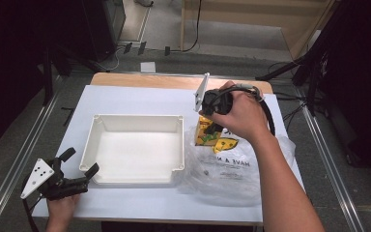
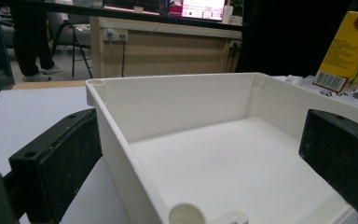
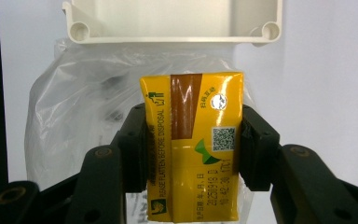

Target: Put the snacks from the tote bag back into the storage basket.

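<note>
Your right gripper (image 3: 193, 154) has its jaws clamped on the two narrow sides of the yellow drink carton (image 3: 193, 144), which sits above the clear plastic bag (image 1: 232, 166), just right of the white tray (image 1: 89, 145). Your left gripper (image 2: 200, 154) rests with jaws wide, straddling the tray's near left corner, pads not pressing on it. Judged step: carry the carton to the tray. Lift it straight clear of the bag film first, so the plastic does not drag along, then cross the tray's right wall and set it down flat before releasing. Steady the tray with the left if it shifts. Your hand hides most of the carton from above; whether its base touches the bag is unclear, possibly just lifted.
</note>
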A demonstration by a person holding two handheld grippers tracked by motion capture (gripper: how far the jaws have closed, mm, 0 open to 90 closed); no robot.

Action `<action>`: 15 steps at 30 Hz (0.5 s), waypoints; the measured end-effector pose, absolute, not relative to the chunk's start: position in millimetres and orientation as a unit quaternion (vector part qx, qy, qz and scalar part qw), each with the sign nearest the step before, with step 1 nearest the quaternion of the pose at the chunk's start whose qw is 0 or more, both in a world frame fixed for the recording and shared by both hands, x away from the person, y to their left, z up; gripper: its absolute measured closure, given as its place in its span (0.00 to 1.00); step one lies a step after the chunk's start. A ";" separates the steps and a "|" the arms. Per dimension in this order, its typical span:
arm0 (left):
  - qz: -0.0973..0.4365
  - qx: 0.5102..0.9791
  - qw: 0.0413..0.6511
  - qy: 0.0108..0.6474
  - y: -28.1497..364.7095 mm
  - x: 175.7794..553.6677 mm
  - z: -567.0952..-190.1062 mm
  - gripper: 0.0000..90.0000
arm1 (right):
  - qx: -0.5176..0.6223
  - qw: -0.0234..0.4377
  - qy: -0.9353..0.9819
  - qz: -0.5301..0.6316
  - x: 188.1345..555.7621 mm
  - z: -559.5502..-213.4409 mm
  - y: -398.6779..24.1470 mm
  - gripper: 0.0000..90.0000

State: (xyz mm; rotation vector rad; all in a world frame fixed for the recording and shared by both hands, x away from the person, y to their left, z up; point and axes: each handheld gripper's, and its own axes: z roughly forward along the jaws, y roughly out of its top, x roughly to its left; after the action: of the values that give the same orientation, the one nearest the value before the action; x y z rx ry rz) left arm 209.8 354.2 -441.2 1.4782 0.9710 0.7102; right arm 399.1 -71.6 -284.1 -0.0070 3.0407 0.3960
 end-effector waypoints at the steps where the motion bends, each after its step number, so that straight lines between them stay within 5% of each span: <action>1: 0.304 0.632 0.579 0.416 354.1 209.9 -441.2 0.00 | -0.008 0.040 0.990 0.131 399.8 -283.4 -70.3 0.60; 15: 0.297 0.628 0.588 0.415 357.2 209.2 -441.1 0.00 | -0.014 0.047 0.990 0.132 398.5 -272.0 -56.4 0.60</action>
State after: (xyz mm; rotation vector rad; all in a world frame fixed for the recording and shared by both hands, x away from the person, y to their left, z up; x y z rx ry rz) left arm 209.2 357.2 -441.1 1.4635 0.9664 0.6913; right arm 398.5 -56.4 -272.0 -0.0421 3.0214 0.4016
